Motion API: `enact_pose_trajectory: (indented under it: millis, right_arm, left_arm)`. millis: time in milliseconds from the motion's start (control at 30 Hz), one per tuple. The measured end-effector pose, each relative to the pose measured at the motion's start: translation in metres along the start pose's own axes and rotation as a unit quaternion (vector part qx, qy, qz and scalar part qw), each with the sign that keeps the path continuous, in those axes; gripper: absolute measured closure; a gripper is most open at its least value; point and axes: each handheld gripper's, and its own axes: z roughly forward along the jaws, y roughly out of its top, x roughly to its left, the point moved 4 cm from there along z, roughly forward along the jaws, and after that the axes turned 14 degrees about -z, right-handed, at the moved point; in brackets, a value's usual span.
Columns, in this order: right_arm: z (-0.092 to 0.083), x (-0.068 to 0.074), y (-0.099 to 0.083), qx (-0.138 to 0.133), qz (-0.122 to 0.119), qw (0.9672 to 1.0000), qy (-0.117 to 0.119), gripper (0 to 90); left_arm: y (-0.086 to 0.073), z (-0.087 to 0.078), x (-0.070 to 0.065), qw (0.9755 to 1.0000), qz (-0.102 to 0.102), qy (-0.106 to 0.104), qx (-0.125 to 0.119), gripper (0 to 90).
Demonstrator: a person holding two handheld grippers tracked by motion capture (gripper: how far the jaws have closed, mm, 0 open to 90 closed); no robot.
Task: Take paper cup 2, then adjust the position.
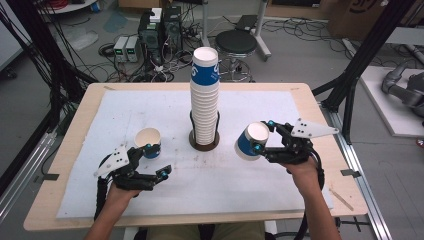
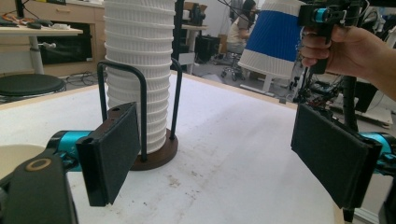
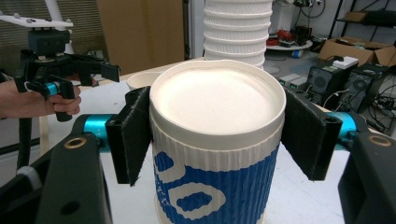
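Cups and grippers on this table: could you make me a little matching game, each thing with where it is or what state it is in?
Things:
1. tall cup stack
2. held cup
3. standing cup
4. left gripper

States:
A. open, grasping nothing
B. upright on the table, by the left gripper
C. in a black wire holder at the table's middle
D. clamped in the right gripper, tilted off the table

Pairs: 1-C, 2-D, 3-B, 4-A

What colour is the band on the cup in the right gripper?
Blue with white markings on the cup, clearest in the right gripper view.

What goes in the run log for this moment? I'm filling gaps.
right gripper: shut on cup | left gripper: open | cup stack: in holder
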Motion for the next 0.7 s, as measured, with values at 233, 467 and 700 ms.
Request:
enact_pose_trajectory:
  millis: [233, 467, 700]
  right_arm:
    - [0.0039, 0.0033, -0.0020, 0.005, 0.000, 1.0000, 0.006, 30.6]
    - [0.0056, 0.0067, -0.0010, 0.006, 0.001, 0.9999, 0.010, 30.6]
    - [0.0085, 0.0094, -0.0005, 0.005, 0.000, 0.9999, 0.014, 30.6]
  left_arm:
    - [-0.0010, 0.0028, -0.0025, 1.0000, 0.003, -0.003, 0.004, 15.9]
    - [-0.0003, 0.0052, -0.0027, 0.9999, 0.002, -0.010, 0.006, 15.9]
    - [-0.0002, 0.0092, -0.0057, 0.9997, 0.003, -0.024, 0.008, 15.8]
